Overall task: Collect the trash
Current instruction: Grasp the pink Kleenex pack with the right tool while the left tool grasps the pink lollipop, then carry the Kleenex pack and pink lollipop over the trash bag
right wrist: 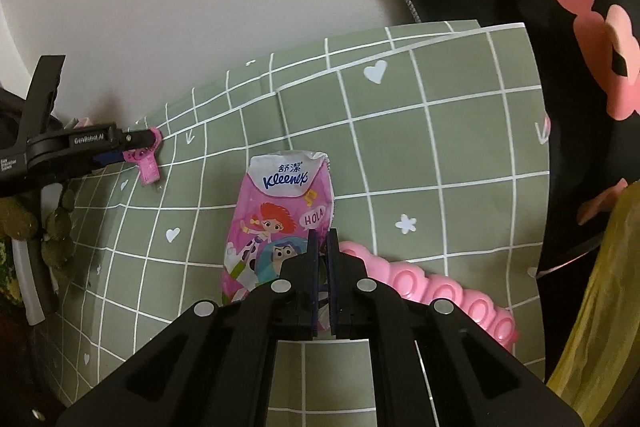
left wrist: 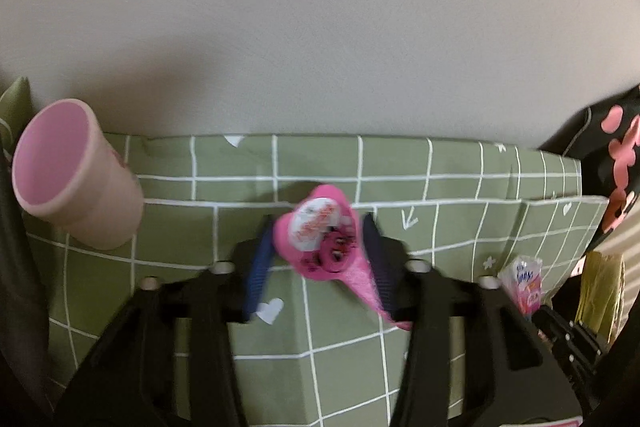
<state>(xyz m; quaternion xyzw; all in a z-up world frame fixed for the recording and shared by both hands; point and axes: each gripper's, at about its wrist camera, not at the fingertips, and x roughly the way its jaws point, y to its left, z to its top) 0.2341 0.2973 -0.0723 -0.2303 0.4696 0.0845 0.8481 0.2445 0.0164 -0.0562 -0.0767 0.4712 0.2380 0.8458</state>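
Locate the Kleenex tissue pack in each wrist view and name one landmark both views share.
Left wrist: Kleenex tissue pack at the lower right edge, small, beyond the fingers.
Right wrist: centre, pinched at its lower end by the right gripper.
Shared landmark: the green grid tablecloth with white hearts.

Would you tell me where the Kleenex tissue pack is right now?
In the right wrist view the Kleenex tissue pack sits centre frame, pinched in the right gripper above the green checked cloth, left of the pink bubble tray.

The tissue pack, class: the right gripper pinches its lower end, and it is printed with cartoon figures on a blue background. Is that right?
Not quite. The right gripper does pinch the lower end of the tissue pack, but the cartoon figures sit on a pink background, not blue. The right wrist view shows it.
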